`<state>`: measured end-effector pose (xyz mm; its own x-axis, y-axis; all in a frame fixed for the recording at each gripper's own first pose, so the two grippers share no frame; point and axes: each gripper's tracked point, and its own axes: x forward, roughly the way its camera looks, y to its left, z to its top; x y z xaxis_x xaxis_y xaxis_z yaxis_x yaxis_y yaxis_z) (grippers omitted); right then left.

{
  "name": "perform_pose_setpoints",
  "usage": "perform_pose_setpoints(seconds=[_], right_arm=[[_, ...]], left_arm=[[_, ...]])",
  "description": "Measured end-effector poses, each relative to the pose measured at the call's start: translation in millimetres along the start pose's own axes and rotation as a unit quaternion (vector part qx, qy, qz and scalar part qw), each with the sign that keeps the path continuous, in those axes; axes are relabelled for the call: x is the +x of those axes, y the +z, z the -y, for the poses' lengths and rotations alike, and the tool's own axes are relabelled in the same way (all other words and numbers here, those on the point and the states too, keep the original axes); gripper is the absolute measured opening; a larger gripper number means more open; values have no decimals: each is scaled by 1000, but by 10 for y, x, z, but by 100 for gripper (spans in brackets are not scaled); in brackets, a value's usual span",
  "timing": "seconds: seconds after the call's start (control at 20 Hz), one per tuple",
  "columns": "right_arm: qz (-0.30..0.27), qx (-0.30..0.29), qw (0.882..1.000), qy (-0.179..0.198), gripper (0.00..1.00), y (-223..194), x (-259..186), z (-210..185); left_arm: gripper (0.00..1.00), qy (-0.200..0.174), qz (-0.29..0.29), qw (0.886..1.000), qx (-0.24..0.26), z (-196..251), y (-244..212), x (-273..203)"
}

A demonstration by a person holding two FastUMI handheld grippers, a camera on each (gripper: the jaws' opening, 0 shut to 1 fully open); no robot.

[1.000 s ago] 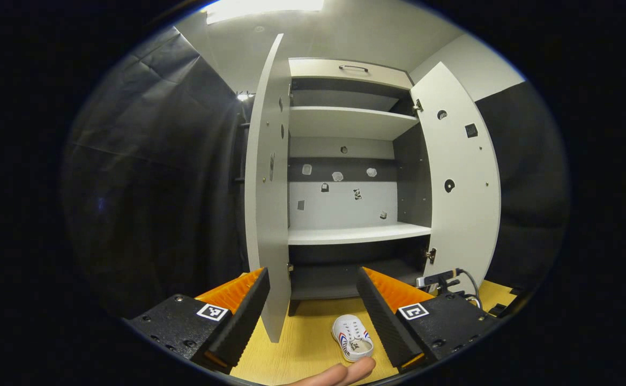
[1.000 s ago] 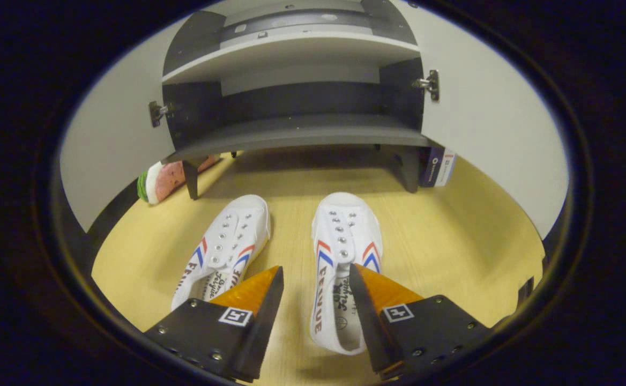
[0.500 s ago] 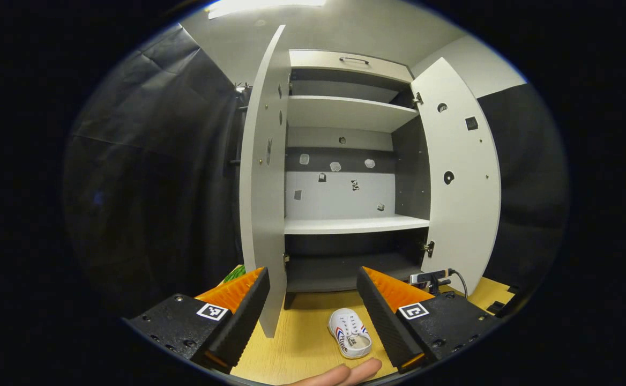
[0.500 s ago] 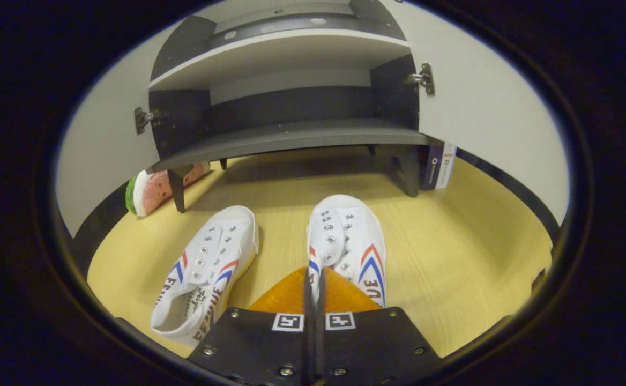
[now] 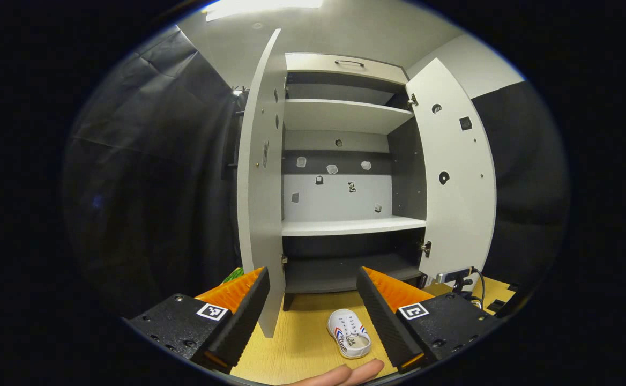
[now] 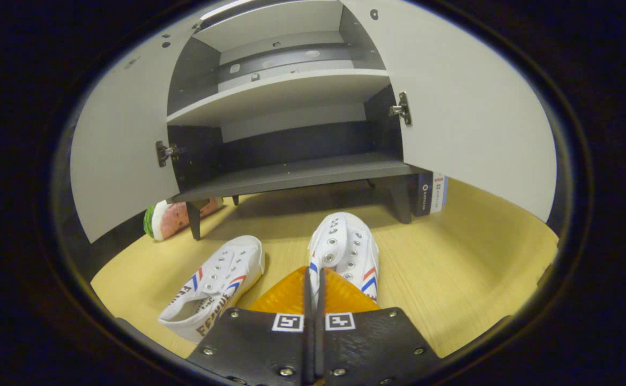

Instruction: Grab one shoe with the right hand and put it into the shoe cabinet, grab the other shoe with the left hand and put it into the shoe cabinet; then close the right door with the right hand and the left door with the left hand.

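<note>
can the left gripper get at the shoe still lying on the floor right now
Probably yes. The left gripper is open and held well above the floor. The shoe lies on bare wood in front of the cabinet, just inside the open left door, with nothing on or over it.

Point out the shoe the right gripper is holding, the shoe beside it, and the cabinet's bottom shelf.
held shoe (image 6: 345, 249): right gripper view, on its laced top.
other shoe (image 6: 222, 273): right gripper view, on its eyelet row.
bottom shelf (image 6: 302, 174): right gripper view, on its bare dark board.
</note>
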<state>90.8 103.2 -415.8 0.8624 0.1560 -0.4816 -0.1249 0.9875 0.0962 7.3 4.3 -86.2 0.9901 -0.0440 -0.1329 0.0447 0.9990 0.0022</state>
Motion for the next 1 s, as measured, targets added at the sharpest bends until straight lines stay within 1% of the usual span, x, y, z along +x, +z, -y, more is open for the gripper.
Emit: perform_pose_setpoints(seconds=[0.25, 0.35, 0.45, 0.55, 0.6, 0.65, 0.7, 0.75, 0.85, 0.9, 0.95, 1.0], right_arm=[[42, -52, 998, 14, 1, 524, -236, -130], [59, -52, 997, 24, 1, 780, -341, -226], [93, -68, 993, 25, 1, 1127, -450, -270], [103, -53, 993, 35, 0, 1339, -524, -377], [119, -55, 990, 46, 0, 1453, -583, -439], [139, -68, 987, 37, 0, 1591, -611, -426], [144, -82, 986, 33, 0, 1645, -645, -432], [138, -85, 986, 40, 1, 1579, -661, -505], [123, -91, 987, 43, 0, 1436, -662, -547], [112, -95, 988, 38, 0, 1350, -661, -561], [98, -92, 991, 24, 0, 1225, -644, -496], [80, -77, 994, 19, 1, 1071, -631, -477]], left_arm=[[100, -8, -9, 1000, -3, 11, -109, 6], [100, -9, -11, 1000, -4, -4, -135, 7], [100, -12, -15, 1000, -6, -15, -168, 8], [100, -10, -16, 1000, -8, -57, -192, 20], [100, -9, -16, 1000, -11, -74, -201, 24], [100, -10, -19, 1000, -13, -77, -234, 25], [100, -12, -21, 1000, -14, -82, -246, 33], [100, -12, -24, 1000, -13, -90, -256, 45], [99, -10, -26, 1000, -10, -104, -282, 59], [99, -9, -24, 1000, -7, -111, -285, 62], [100, -9, -25, 1000, -5, -115, -284, 70], [100, -11, -25, 1000, -4, -92, -300, 65]])
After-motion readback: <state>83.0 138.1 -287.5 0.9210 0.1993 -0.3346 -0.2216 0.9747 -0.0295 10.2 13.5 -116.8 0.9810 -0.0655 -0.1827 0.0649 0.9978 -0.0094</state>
